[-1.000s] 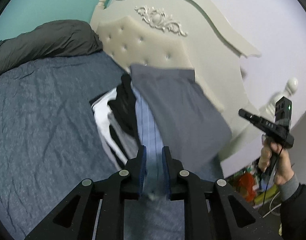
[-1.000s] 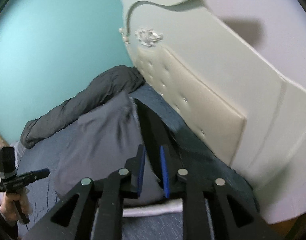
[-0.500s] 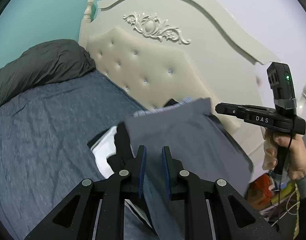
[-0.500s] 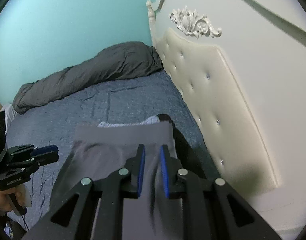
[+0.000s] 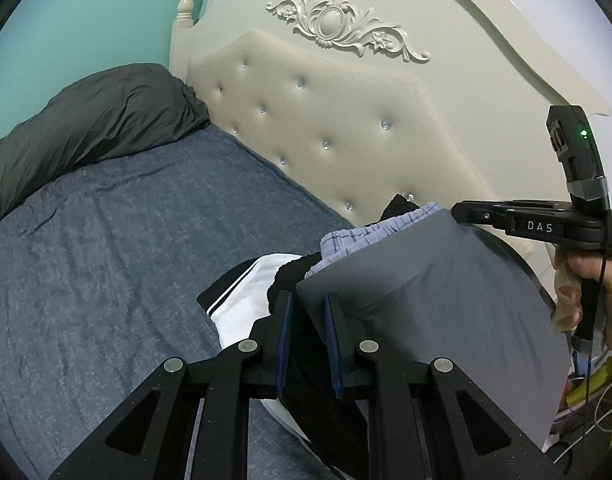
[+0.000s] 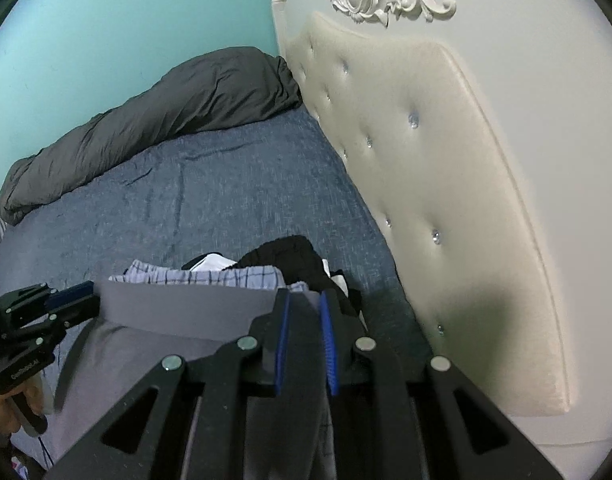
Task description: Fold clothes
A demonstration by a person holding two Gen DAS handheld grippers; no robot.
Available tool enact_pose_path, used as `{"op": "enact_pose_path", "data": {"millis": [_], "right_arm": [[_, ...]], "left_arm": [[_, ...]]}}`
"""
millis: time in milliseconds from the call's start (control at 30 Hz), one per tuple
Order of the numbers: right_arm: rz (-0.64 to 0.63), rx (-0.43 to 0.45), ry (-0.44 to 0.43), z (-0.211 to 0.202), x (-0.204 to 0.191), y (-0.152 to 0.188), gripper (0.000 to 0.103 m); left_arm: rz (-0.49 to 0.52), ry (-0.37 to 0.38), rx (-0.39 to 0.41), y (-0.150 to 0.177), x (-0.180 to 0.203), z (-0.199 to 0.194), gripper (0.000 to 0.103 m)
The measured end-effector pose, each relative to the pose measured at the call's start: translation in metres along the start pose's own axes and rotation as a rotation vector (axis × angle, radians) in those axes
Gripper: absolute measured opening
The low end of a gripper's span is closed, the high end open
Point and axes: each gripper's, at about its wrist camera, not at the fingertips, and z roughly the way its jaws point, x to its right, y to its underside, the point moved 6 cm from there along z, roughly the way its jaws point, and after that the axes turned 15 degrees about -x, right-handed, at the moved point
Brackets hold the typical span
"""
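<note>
Grey garment (image 5: 446, 292) pinched between both grippers

Both views close, facing headboard (image 5: 326, 128)

White letters "DAS" on the black body of the right gripper (image 5: 464, 214), at the right. Small print on the left gripper (image 6: 72, 300) unreadable.

Open blue bedsheet (image 5: 106, 248) fills the left and centre; dark duvet (image 5: 86, 120) blocks upper left, headboard (image 5: 326, 120) the right, clothes pile (image 6: 282, 264) lower centre.
</note>
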Motion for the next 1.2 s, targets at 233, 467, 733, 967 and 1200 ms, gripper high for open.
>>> {"op": "enact_pose_path", "data": {"millis": [233, 467, 733, 967, 1200], "right_arm": [[0.029, 0.093, -0.045, -0.048, 0.007, 0.019, 0.015], [0.048, 0.175, -0.093, -0.097, 0.004, 0.048, 0.015], [0.076, 0.278, -0.123, -0.148, -0.026, 0.109, 0.015], [0.136, 0.353, -0.159, -0.191, -0.050, 0.165, 0.028], [0.152, 0.397, -0.107, -0.234, -0.078, 0.219, 0.044]], "left_arm": [[-0.028, 0.012, 0.036, 0.010, -0.003, -0.034, 0.023], [-0.033, 0.019, 0.077, 0.037, 0.010, -0.086, 0.039], [-0.023, 0.008, 0.139, 0.068, 0.037, -0.153, 0.054], [0.001, -0.028, 0.177, 0.104, 0.066, -0.204, 0.068], [0.011, -0.039, 0.223, 0.147, 0.099, -0.251, 0.078]]}}
